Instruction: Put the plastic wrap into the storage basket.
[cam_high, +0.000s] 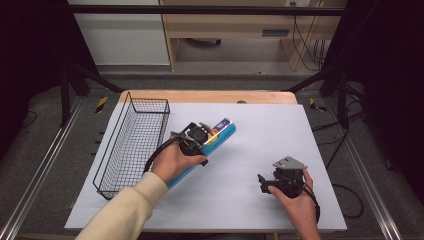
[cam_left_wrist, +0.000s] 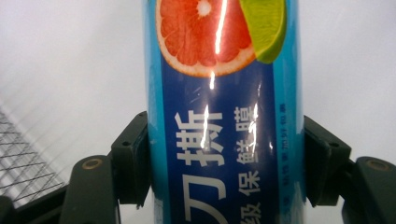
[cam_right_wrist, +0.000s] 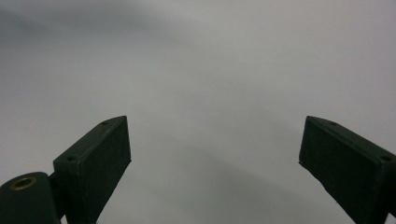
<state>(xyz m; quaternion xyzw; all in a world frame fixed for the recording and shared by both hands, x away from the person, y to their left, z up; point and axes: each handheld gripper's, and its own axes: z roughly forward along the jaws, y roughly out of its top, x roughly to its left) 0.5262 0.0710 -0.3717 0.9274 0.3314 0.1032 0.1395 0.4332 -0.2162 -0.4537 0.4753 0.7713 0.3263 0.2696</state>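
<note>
**Gripping the blue box: left tongs engaged, right tongs idle**

Lying on the white table sheet (cam_high: 250, 195), the long blue box (cam_left_wrist: 224, 116) with citrus artwork sits directly between the jaws of the left gripper (cam_high: 196, 139). Both pads press its two long sides, so these tongs are pinching the box. Its long axis runs straight ahead from the jaws, along their pointing line; in the high view that line slants away from the person and to the right, with the far end (cam_high: 223, 127) projecting past the gripper. Whether the box is lifted or resting on the sheet is hard to judge here.

Left of the left gripper, just beside it, stands the wire basket (cam_high: 132, 145), long axis roughly parallel to the box. Likely next move: carry the box sideways into it.

Right gripper (cam_high: 264, 183) sits well apart, jaws spread, nothing between them.
</note>
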